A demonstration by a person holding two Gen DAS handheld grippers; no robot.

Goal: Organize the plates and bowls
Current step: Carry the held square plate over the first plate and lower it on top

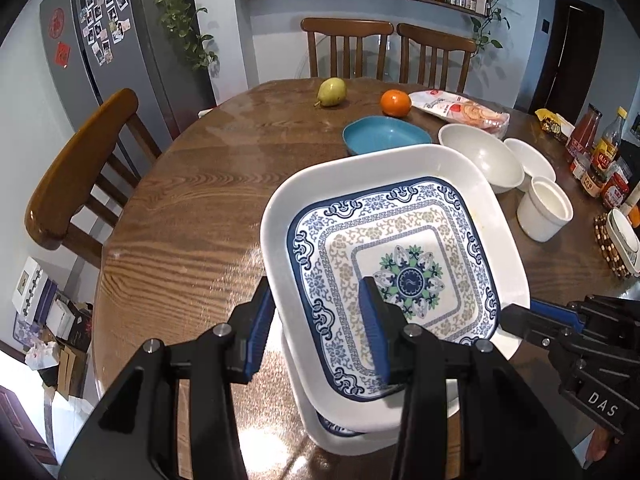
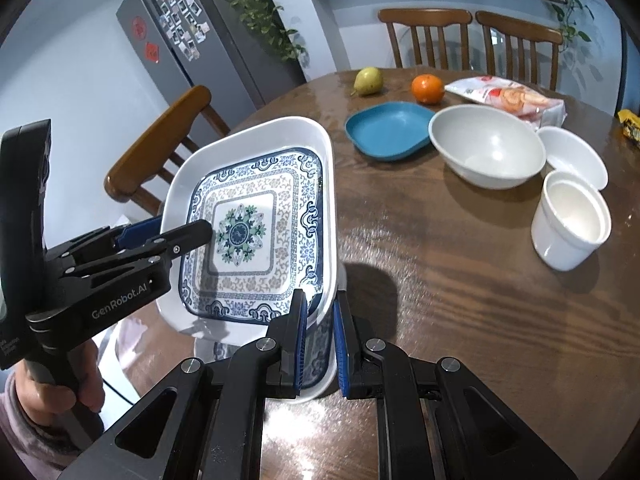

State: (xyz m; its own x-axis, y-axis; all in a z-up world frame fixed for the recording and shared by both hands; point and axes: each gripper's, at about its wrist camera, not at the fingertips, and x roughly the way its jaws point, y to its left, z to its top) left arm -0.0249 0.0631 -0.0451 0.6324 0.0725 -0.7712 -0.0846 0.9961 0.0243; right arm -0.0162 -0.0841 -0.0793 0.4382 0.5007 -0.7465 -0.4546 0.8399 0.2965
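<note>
1. Left gripper [image 1: 316, 332] nearest the lens in the left wrist view; black arms, blue pads; jaws set either side of the near-left rim of a patterned square plate [image 1: 394, 276], one finger outside the rim, one over the painted floor; whether the pads truly press on the rim I cannot tell.
2. Right gripper [image 2: 322, 316] nearest in the right wrist view; jaws clenched on the plate's other rim, the white edge pinched between the blue pads.
3. The patterned square plate is white-rimmed with a blue, tan and green design; tilted, held above a second plate [image 1: 352, 432] of the same kind lying on the wooden table [image 1: 192, 208] just beneath; only that lower plate's white edge and a strip of blue pattern show; whether the two plates touch I cannot tell.
4. A person's hand [image 2: 86, 380] grips the left gripper's handle at the lower left of the right wrist view.
5. Farther across the table: a blue dish [image 2: 390, 130]; beside it a large white bowl [image 2: 486, 146], then a smaller white bowl [image 2: 574, 156], then a white cup [image 2: 570, 220] nearer the camera; all upright, empty.
6. At the far edge: a pear [image 2: 368, 80], an orange [image 2: 428, 88], a sealed food packet [image 2: 512, 100]; wooden chairs [image 2: 424, 36] behind.
</note>
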